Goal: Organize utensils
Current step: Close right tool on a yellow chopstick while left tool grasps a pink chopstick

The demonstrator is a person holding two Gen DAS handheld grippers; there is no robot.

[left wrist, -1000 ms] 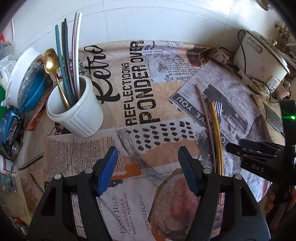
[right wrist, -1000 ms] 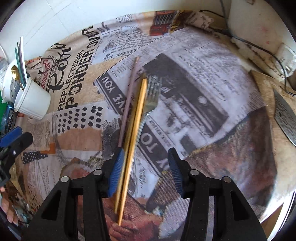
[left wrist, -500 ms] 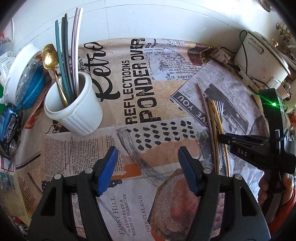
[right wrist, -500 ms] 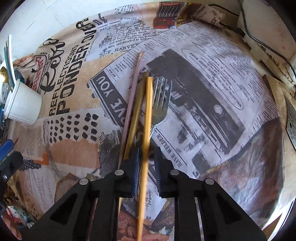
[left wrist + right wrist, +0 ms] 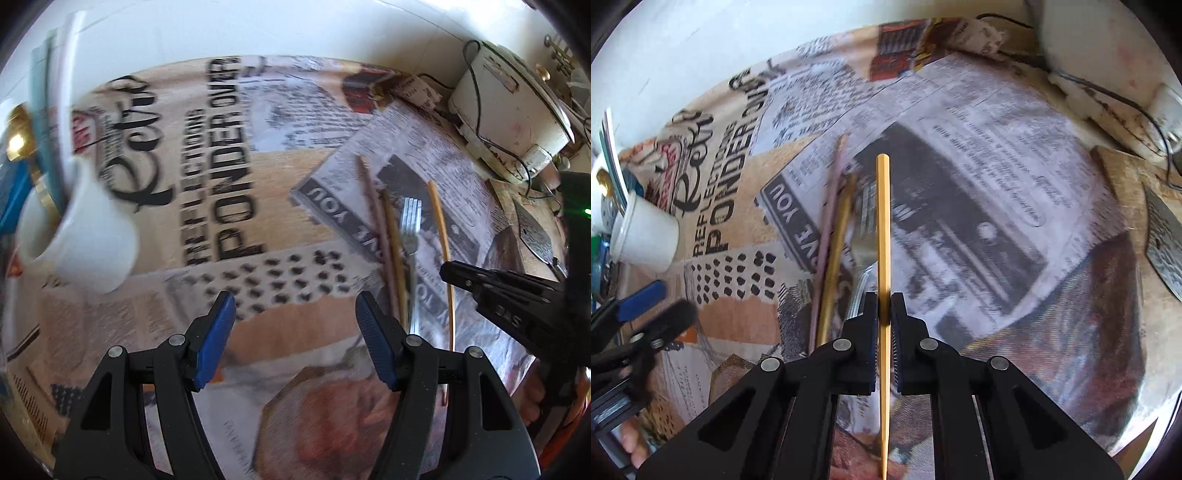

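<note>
My right gripper point(image 5: 885, 310) is shut on a yellow chopstick point(image 5: 882, 221), which runs straight up the middle of the right wrist view and sits lifted off the cloth. The same yellow chopstick point(image 5: 441, 236) and right gripper point(image 5: 448, 271) show at the right of the left wrist view. On the cloth beside it lie a pink chopstick point(image 5: 831, 206), a gold-brown chopstick point(image 5: 838, 240) and a silver fork point(image 5: 410, 229). A white ribbed cup point(image 5: 88, 236) with several utensils stands at the left. My left gripper point(image 5: 295, 336) hangs open over bare cloth.
A newspaper-print cloth point(image 5: 229, 155) covers the table. A white appliance with cables point(image 5: 509, 107) stands at the back right, and a metal blade on a board point(image 5: 1163, 243) lies at the right edge. Blue and white containers point(image 5: 11, 192) crowd the far left.
My right gripper shut on the yellow chopstick and raised it away from the pink and gold ones. The left gripper drifted, so the cup now sits nearer the left edge.
</note>
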